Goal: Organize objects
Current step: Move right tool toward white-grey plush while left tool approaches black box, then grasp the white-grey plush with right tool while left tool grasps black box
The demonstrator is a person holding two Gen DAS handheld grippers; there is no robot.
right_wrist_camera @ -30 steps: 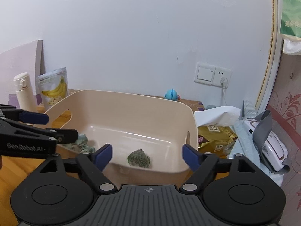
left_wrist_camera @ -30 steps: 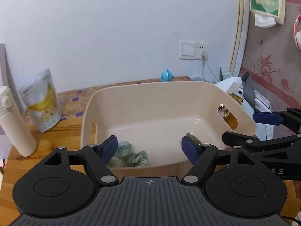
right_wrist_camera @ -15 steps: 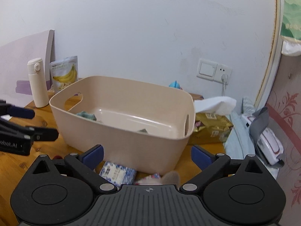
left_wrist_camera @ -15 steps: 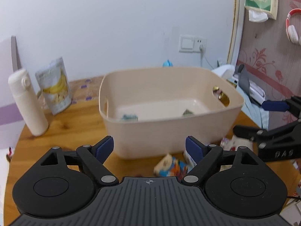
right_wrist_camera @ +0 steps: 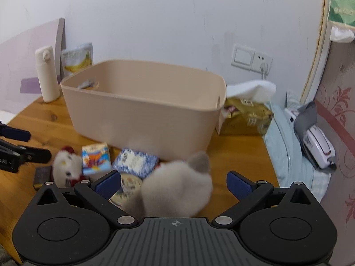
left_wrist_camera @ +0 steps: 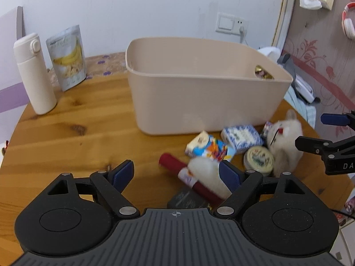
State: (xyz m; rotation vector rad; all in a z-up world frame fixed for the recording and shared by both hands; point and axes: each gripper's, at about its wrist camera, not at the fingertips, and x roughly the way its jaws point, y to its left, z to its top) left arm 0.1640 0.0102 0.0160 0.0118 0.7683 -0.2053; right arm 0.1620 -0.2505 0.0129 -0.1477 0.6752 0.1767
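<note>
Wooden table [left_wrist_camera: 66, 128] holds one beige bin [left_wrist_camera: 199, 93], two plush toys [right_wrist_camera: 175, 188].

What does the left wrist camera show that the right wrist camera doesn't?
Only the left wrist view shows the red headphones on the wall and the red roll on the table. Only the right wrist view shows the whole gold bag beside the tub. Both show the beige tub, white bottle, banana pouch and blue-patterned box.

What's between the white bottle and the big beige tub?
In the left wrist view, only bare wooden table lies between the white bottle and the beige plastic tub.
</note>
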